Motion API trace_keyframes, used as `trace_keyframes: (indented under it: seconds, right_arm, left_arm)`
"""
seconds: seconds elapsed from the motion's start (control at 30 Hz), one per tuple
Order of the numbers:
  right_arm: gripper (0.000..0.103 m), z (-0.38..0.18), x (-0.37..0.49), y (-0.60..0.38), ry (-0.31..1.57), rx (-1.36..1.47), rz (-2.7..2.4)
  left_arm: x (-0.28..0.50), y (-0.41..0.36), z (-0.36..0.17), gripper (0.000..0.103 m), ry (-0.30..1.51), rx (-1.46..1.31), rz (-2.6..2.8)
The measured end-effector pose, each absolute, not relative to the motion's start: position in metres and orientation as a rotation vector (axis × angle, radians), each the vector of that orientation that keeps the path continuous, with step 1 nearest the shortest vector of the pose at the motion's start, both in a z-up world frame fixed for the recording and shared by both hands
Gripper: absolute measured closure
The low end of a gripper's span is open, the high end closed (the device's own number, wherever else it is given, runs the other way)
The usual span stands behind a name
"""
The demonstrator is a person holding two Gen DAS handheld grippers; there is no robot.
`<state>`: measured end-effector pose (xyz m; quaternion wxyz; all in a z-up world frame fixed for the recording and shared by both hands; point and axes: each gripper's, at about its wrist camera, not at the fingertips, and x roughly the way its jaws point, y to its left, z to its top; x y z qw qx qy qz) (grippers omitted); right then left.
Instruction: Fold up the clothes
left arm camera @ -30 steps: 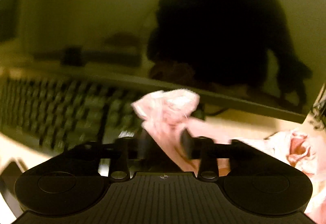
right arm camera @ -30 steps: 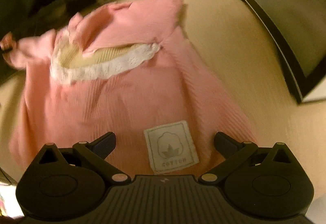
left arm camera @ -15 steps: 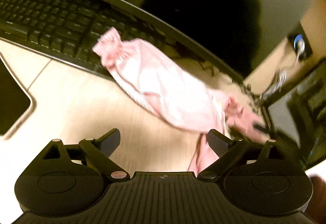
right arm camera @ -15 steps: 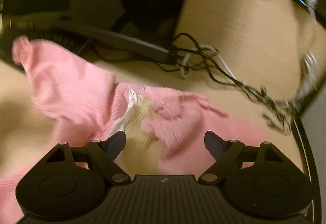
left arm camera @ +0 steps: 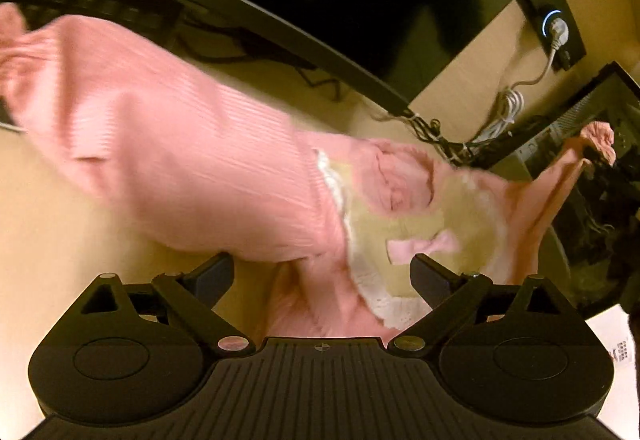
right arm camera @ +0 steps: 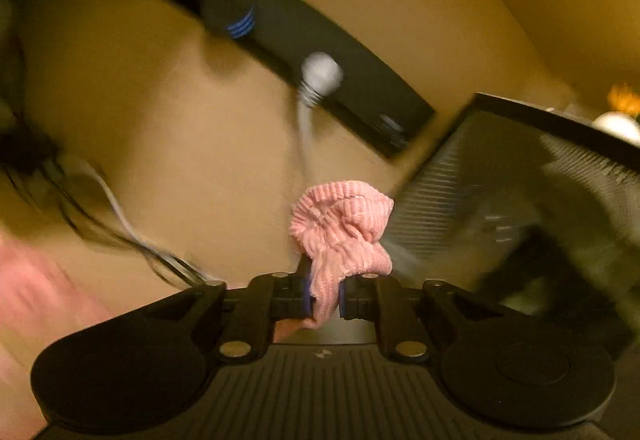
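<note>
The left gripper (left arm camera: pixel 322 272) stands released, its 2 fingers spread wide at about 7 and 5 o'clock of its view, with nothing pressed between them. Past the fingertips, the pink ribbed top (left arm camera: pixel 192 160) lies spread on the pale wooden desk (left arm camera: pixel 52 240). One sleeve runs out toward 10 o'clock and overlaps the black keyboard (left arm camera: pixel 92 4) there. The cream bib panel (left arm camera: pixel 372 236) with white lace edging (left arm camera: pixel 368 280) sits near 4 o'clock of center, and a small pink bow (left arm camera: pixel 424 246) lies on it, just beyond the right fingertip. Toward 3 o'clock the other sleeve (left arm camera: pixel 560 176) rises off the desk to a gathered cuff (left arm camera: pixel 598 142) at the edge of a dark monitor (left arm camera: pixel 592 200).

In the right wrist view, the right gripper (right arm camera: pixel 322 294) is clenched on that ribbed cuff (right arm camera: pixel 340 228); its jaws have just been closing, and the bunched pink fabric sticks up from between the pads toward 12 o'clock. The frame is smeared by motion, so the background is only roughly readable: a black power strip (right arm camera: pixel 280 52) with blue lights runs from 10 o'clock toward 2 o'clock, a white plug (right arm camera: pixel 320 74) and cord hang from it, and what seems to be a monitor (right arm camera: pixel 520 192) fills the 3 o'clock side. A blur of pink at 8 o'clock is probably more of the top (right arm camera: pixel 36 292). Tangled cables (left arm camera: pixel 436 132) sit at the desk's back edge.
</note>
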<state>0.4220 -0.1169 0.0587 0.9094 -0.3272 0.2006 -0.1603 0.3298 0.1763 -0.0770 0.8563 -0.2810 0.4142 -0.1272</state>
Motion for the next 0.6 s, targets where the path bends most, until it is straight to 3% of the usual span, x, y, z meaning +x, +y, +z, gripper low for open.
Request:
trace_keyframes:
  seconds: [0.03,0.1,0.2,0.27,0.37,0.43,0.5,0.6]
  right_arm:
    - [0.084,0.059,0.421,-0.12,0.412,-0.706,-0.356]
    - [0.062,0.057,0.417,-0.121,0.377,-0.72,-0.404]
    - [0.046,0.058,0.409,-0.118,0.299,-0.689,-0.455]
    - [0.046,0.057,0.405,-0.115,0.267,-0.678,-0.419]
    - [0.046,0.056,0.405,-0.107,0.302,-0.583,-0.259]
    - [0.048,0.038,0.418,-0.104,0.454,-0.42,-0.105]
    - [0.057,0.013,0.433,-0.102,0.604,-0.26,0.029]
    - [0.059,-0.042,0.457,-0.103,0.742,-0.164,0.056]
  left_arm:
    - [0.334,0.173,-0.079,0.005,0.873,-0.588,-0.27]
    - [0.342,0.17,-0.082,0.005,0.879,-0.562,-0.247]
    - [0.344,0.182,-0.086,0.005,0.872,-0.537,-0.176]
    - [0.346,0.194,-0.089,0.011,0.863,-0.545,-0.128]
    - [0.347,0.212,-0.088,0.03,0.834,-0.546,-0.056]
    - [0.347,0.222,-0.085,0.032,0.803,-0.54,-0.001]
    - [0.345,0.231,-0.082,0.033,0.769,-0.546,0.053]
    - [0.342,0.244,-0.081,0.033,0.767,-0.597,0.073]
